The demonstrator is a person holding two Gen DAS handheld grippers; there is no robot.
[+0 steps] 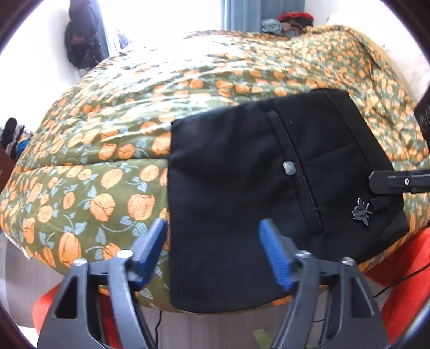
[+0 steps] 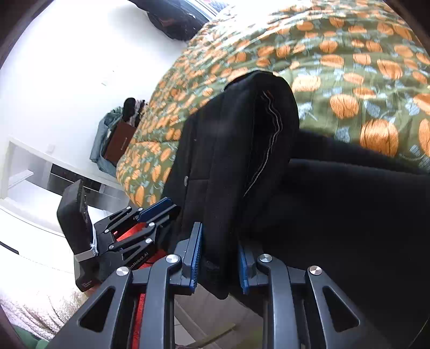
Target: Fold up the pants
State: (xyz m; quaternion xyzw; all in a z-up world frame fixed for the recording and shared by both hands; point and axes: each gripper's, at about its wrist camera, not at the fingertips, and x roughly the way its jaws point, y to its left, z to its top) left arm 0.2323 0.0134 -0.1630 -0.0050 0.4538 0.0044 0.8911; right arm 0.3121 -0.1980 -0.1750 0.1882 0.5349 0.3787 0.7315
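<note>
Black pants (image 1: pixel 242 174), folded into a thick rectangle, lie on the near edge of a bed with a green and orange flowered quilt (image 1: pixel 107 161). A grey button (image 1: pixel 289 167) and a small metal emblem (image 1: pixel 361 209) show on top. My left gripper (image 1: pixel 213 231) stands open over the pants' near left corner; its blue pads are not pressing the cloth. In the right wrist view, my right gripper (image 2: pixel 219 257) is shut on a bunched fold of the pants (image 2: pixel 236 150) at their near edge. That view also shows the left gripper (image 2: pixel 150 214) at the lower left.
The quilt (image 2: pixel 349 67) covers the whole bed. Something red (image 1: pixel 403 282) sits below the bed's near edge, with a thin dark cable beside it. Piled clothes (image 1: pixel 290 21) lie at the far end, and dark garments (image 1: pixel 80 40) hang on the wall at the left.
</note>
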